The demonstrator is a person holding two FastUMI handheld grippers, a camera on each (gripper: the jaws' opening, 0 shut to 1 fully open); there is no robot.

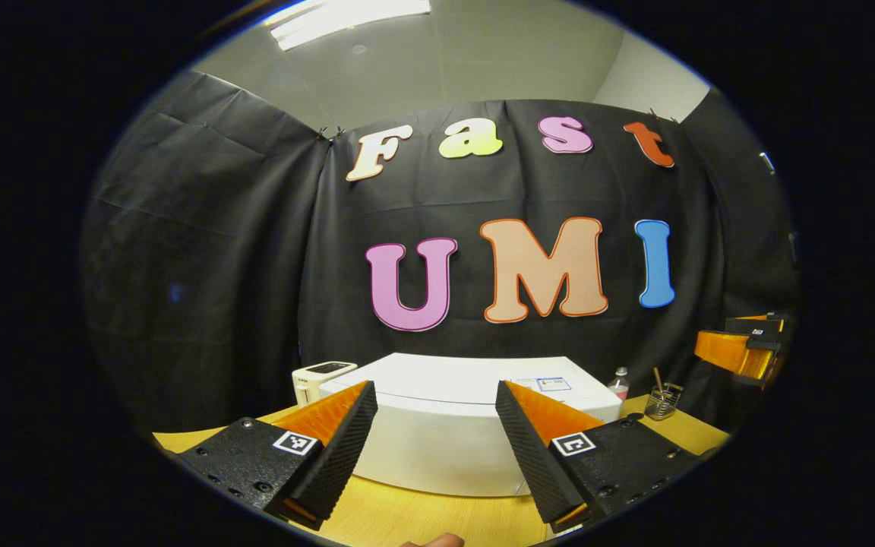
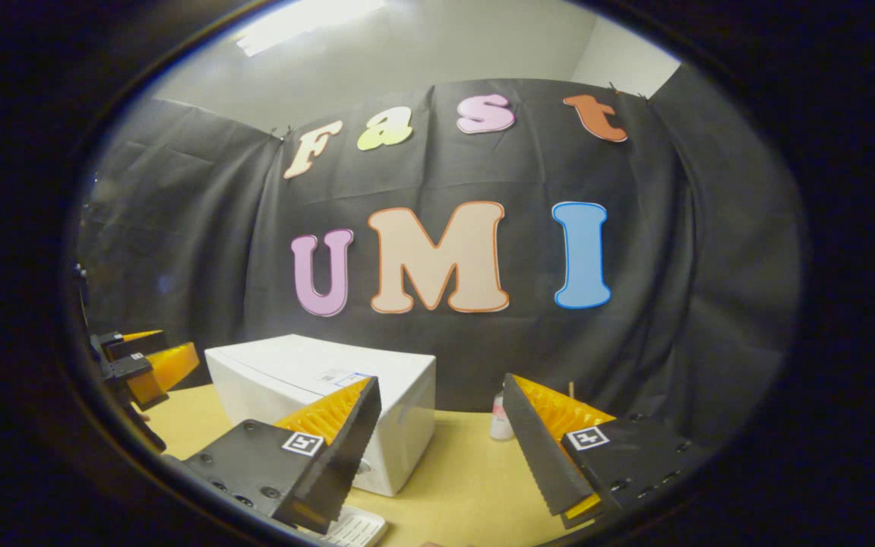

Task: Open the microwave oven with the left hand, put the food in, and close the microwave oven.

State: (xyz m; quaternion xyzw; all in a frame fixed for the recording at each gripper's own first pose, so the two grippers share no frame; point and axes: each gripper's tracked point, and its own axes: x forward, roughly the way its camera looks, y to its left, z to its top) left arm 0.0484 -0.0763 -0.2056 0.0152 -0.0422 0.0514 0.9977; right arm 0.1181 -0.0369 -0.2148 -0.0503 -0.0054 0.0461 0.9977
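In the left gripper view, a white toaster (image 1: pixel 321 377) stands at nine o'clock from the white microwave oven (image 1: pixel 468 425), whose top carries a small sticker (image 1: pixel 551 384) too small to read. The microwave sits on the yellow wooden table (image 1: pixel 407 516), its door shut as far as the view tells. The left gripper (image 1: pixel 435 437) hangs in front of it at six o'clock, jaws spread wide, holding nothing; each finger bears a square black-and-white marker. At three o'clock from the oven stand a small bottle (image 1: pixel 619 382) and a glass holding sticks (image 1: pixel 663 400). The right gripper (image 1: pixel 741 346) shows at the far right edge.

In the right gripper view, the left gripper (image 2: pixel 141 365) appears at nine o'clock, the microwave oven (image 2: pixel 316 395) right of it. The right gripper (image 2: pixel 437 444) is wide open and empty.
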